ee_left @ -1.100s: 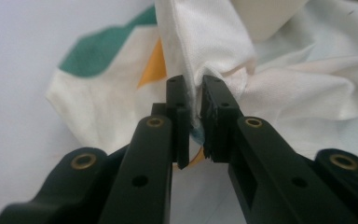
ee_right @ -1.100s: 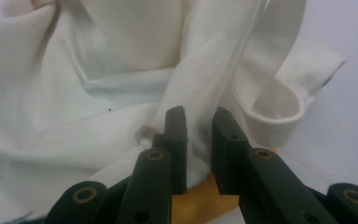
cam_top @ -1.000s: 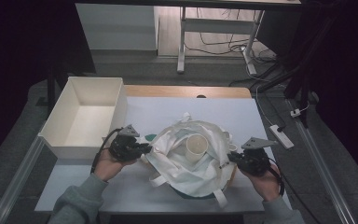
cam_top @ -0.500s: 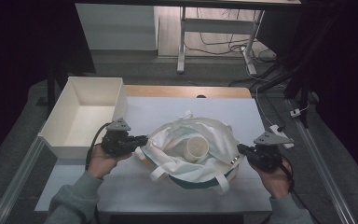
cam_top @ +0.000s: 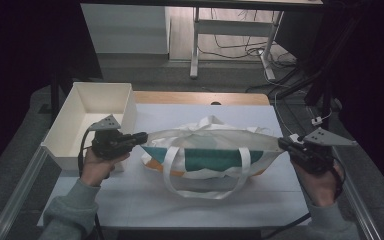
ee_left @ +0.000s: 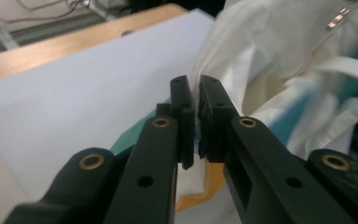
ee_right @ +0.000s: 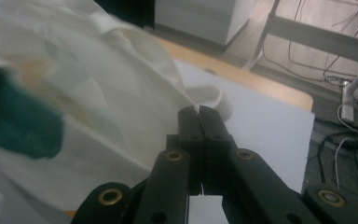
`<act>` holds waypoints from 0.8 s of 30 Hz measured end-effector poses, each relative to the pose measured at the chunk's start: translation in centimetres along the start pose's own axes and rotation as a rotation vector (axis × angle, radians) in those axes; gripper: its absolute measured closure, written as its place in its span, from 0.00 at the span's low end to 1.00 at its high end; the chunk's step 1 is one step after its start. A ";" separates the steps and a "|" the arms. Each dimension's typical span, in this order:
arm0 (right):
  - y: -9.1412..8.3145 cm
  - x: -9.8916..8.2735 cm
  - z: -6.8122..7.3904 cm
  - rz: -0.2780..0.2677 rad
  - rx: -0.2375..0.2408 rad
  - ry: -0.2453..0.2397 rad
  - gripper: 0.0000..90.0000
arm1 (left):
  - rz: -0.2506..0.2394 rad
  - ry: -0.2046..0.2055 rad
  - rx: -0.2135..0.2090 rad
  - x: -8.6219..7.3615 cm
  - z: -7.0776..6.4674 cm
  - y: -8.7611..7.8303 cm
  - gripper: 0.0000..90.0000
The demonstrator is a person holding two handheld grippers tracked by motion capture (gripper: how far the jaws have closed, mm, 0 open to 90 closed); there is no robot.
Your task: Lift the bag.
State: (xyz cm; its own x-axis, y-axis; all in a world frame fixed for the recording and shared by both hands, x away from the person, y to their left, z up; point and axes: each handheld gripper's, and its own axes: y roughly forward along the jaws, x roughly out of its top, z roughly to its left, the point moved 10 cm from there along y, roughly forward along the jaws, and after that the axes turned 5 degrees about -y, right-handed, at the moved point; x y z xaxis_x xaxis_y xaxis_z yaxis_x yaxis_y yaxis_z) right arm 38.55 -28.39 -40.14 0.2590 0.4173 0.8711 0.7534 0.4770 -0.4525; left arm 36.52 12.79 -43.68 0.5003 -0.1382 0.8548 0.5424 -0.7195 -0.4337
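The room is dim, with light falling mostly on the white table top (cam_top: 180,200), whose far edge shows a strip of bare wood (cam_top: 200,98). Beyond it stand a white cabinet (cam_top: 125,27) and a pale metal table frame (cam_top: 230,30) (2 legs visible) on a light wooden floor (cam_top: 180,35). Loose cables (cam_top: 240,47) trail there. Grey floor (cam_top: 20,150) flanks the table.
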 end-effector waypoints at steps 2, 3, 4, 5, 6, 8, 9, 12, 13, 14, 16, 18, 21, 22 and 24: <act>-0.4 0.9 -0.4 -0.009 -0.012 -0.018 1.00 | -0.015 0.022 0.018 0.7 0.0 -0.2 0.94; -0.4 1.3 -0.4 -0.010 -0.021 -0.031 1.00 | -0.022 0.031 0.030 1.1 0.0 -0.3 0.94; -0.4 1.7 -0.5 -0.008 -0.033 -0.048 1.00 | -0.026 0.034 0.034 1.4 0.1 -0.4 0.94; -0.3 2.0 -0.7 -0.011 -0.042 -0.056 1.00 | -0.033 0.033 0.037 1.8 0.3 -0.4 0.94; -0.1 2.3 -0.8 -0.015 -0.045 -0.057 1.00 | -0.038 0.031 0.039 2.0 0.4 -0.4 0.94; 0.5 2.7 -1.3 -0.017 -0.052 -0.051 1.00 | -0.037 0.028 0.051 2.4 0.9 0.0 0.94; 0.9 2.7 -1.5 -0.012 -0.057 -0.050 1.00 | -0.033 0.029 0.062 2.5 1.2 0.3 0.94; 2.8 2.3 -2.4 0.024 -0.078 -0.053 1.00 | -0.012 0.011 0.078 2.4 2.3 1.5 0.94; 3.5 2.1 -2.7 0.042 -0.087 -0.055 1.00 | -0.004 0.007 0.086 2.4 2.7 1.9 0.94; 4.2 1.8 -3.0 0.055 -0.091 -0.054 1.00 | 0.007 0.004 0.092 2.3 3.0 2.4 0.94; 5.6 1.2 -3.6 0.080 -0.099 -0.047 1.00 | 0.022 -0.006 0.102 2.2 3.7 3.1 0.94; 6.8 0.7 -4.1 0.096 -0.100 -0.037 1.00 | 0.039 -0.013 0.115 2.0 4.2 3.8 0.95; 8.6 -0.3 -4.6 0.130 -0.099 -0.027 1.00 | 0.064 -0.032 0.120 1.7 4.9 4.6 0.95; 9.1 -0.7 -4.7 0.143 -0.097 -0.022 1.00 | 0.070 -0.034 0.121 1.6 4.9 4.8 0.95; 10.2 -1.7 -4.9 0.166 -0.090 -0.007 1.00 | 0.086 -0.029 0.128 1.4 5.0 5.0 0.95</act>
State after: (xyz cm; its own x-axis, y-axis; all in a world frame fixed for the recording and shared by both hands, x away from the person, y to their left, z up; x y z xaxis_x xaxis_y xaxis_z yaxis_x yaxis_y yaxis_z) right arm 48.73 -28.05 -45.31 0.3806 0.4897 0.7844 0.7517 0.3302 -0.5709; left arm 43.30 12.38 -46.14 0.5669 -0.1744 0.8051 0.5777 -0.6126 -0.5395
